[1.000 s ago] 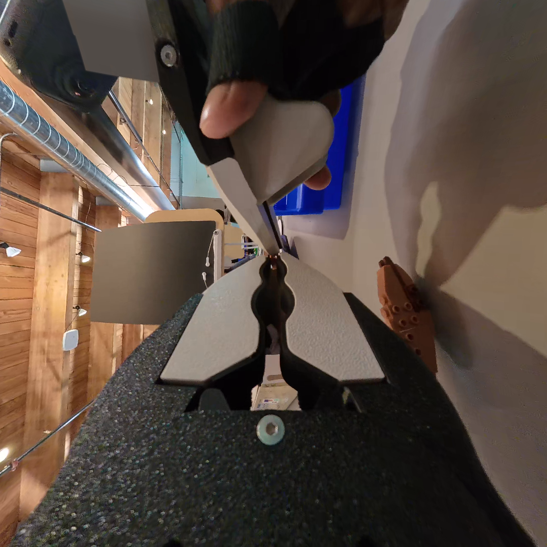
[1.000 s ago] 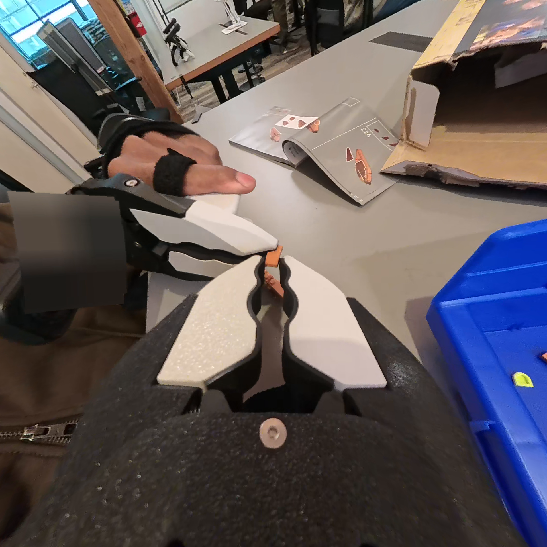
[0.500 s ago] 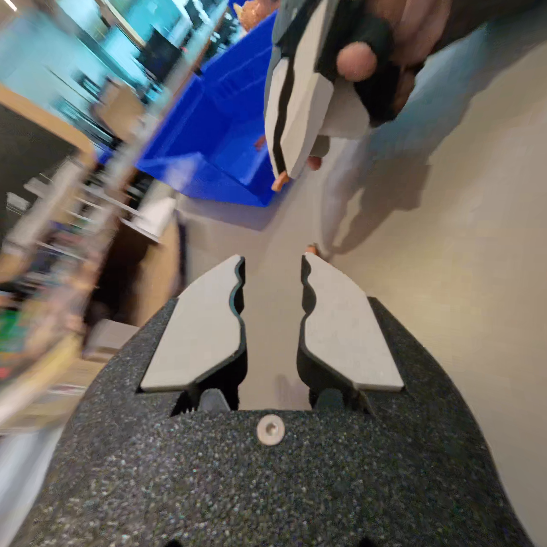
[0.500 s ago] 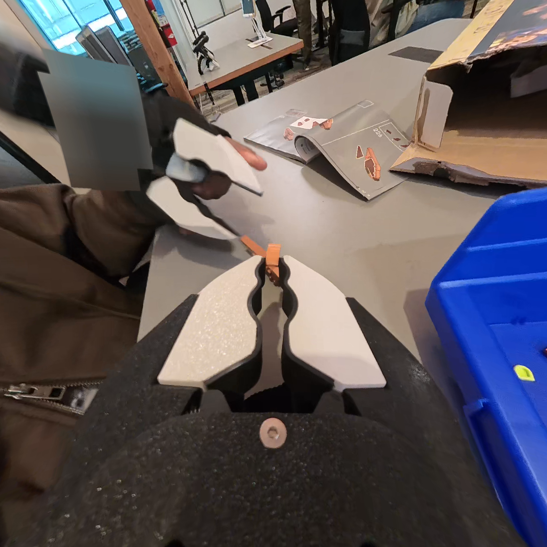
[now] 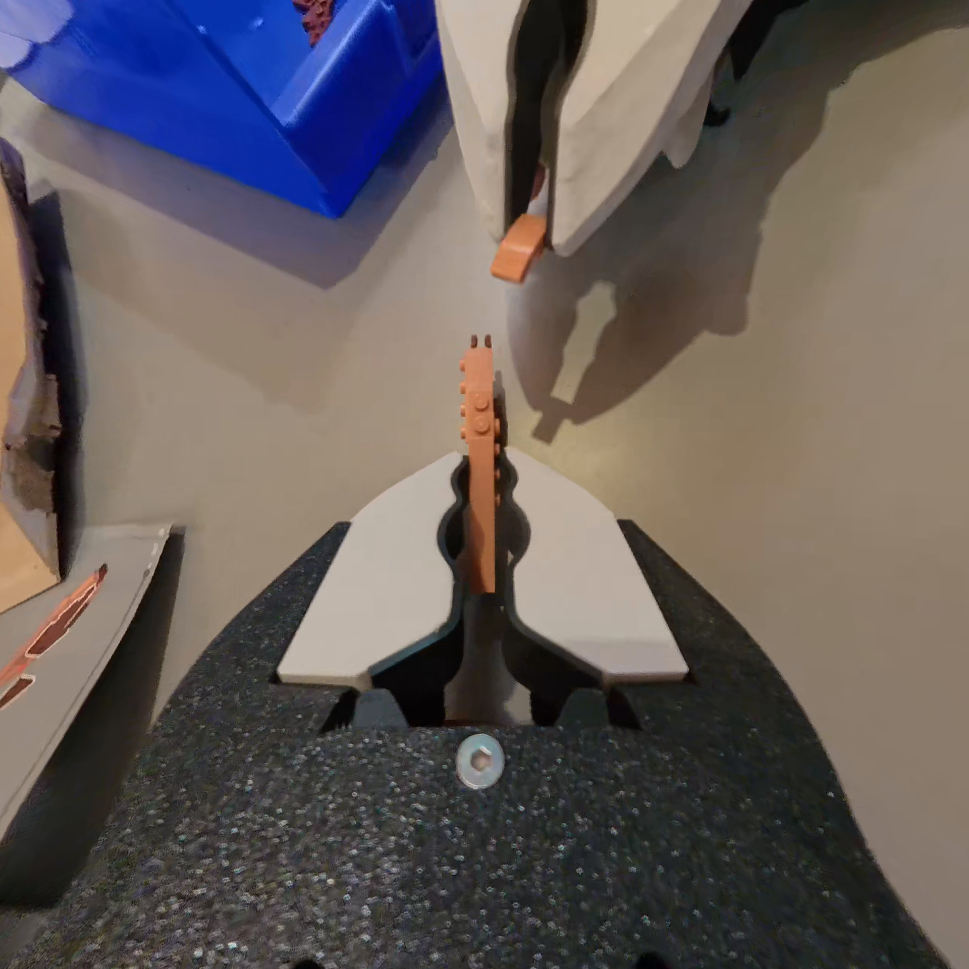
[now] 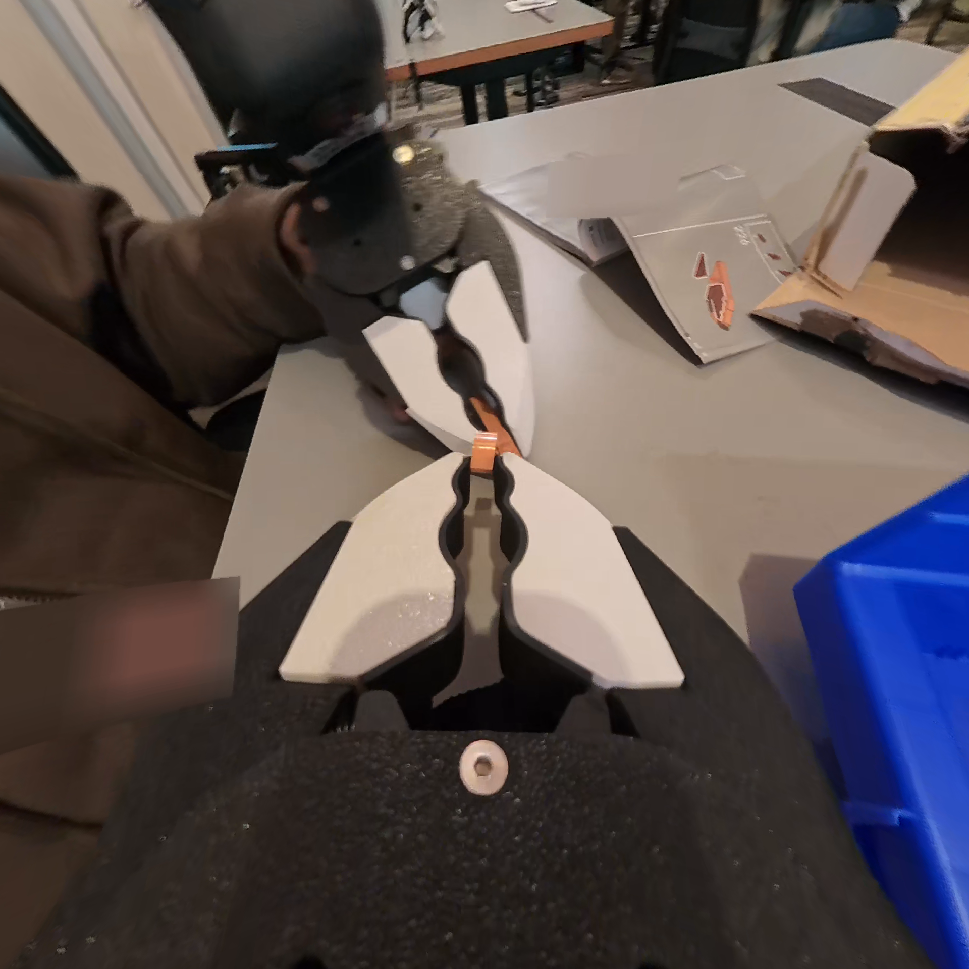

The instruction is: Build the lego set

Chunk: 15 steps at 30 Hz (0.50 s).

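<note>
In the left wrist view my left gripper (image 5: 482, 459) is shut on a flat orange-brown studded brick assembly (image 5: 478, 409). It holds the assembly on edge, and the assembly sticks out ahead of the fingertips above the grey table (image 5: 786, 498). My right gripper (image 5: 524, 236) hangs just beyond, shut on a small orange brick (image 5: 516, 251). In the right wrist view my right gripper (image 6: 482, 461) pinches that small orange brick (image 6: 482, 453) at its tips. The left gripper (image 6: 498, 435) faces it closely with the orange assembly (image 6: 490, 419) between its fingers.
A blue bin (image 5: 210, 94) stands at the far left of the left wrist view and shows at the right of the right wrist view (image 6: 891, 681). An open booklet (image 6: 708, 262) and a torn cardboard box (image 6: 891, 251) lie behind. A person's brown sleeve (image 6: 131, 293) is at left.
My left gripper was shut at the right gripper's tips, then opened and swung round to the orange assembly on the table, and is now shut on it. The right gripper kept hold of its small orange brick.
</note>
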{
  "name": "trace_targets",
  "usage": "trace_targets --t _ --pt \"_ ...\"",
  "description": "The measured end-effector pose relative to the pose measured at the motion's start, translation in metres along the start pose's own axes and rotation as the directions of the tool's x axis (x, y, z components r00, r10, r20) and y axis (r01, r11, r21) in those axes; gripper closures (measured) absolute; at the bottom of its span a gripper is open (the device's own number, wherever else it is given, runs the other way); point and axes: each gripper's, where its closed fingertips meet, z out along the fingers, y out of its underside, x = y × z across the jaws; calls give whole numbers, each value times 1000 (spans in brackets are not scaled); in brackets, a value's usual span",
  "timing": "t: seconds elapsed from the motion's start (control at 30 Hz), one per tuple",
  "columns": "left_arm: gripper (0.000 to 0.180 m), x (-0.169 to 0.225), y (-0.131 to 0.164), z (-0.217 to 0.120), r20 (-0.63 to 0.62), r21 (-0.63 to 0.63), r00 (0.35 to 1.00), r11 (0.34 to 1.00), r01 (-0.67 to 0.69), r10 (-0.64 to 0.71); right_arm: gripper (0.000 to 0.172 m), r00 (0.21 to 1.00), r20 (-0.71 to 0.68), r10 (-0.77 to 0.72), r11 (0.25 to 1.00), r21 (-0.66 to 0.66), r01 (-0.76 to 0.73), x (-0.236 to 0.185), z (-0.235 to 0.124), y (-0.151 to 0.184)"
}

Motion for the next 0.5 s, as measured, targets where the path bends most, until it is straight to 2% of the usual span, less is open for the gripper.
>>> trace_targets --t 0.03,0.23,0.3,0.37,0.5 --pt "171 1 -2 1 -17 -5 1000 1000 -10 10 164 1000 11 -22 1000 -5 22 -2 -1 -1" --pt "171 0 -34 1 -173 9 981 996 -90 91 164 982 84 -167 983 -67 173 -5 -6 -8" --pt "171 -5 -41 6 -231 16 966 993 -117 118 164 978 57 -202 972 -107 207 5 -10 -6" --pt "171 -8 -43 14 -275 19 954 993 -116 116 164 982 18 -188 978 -88 189 16 -18 -10" --pt "171 2 -45 17 -307 63 940 989 -133 146 164 995 22 -102 993 -51 103 21 -27 -8"
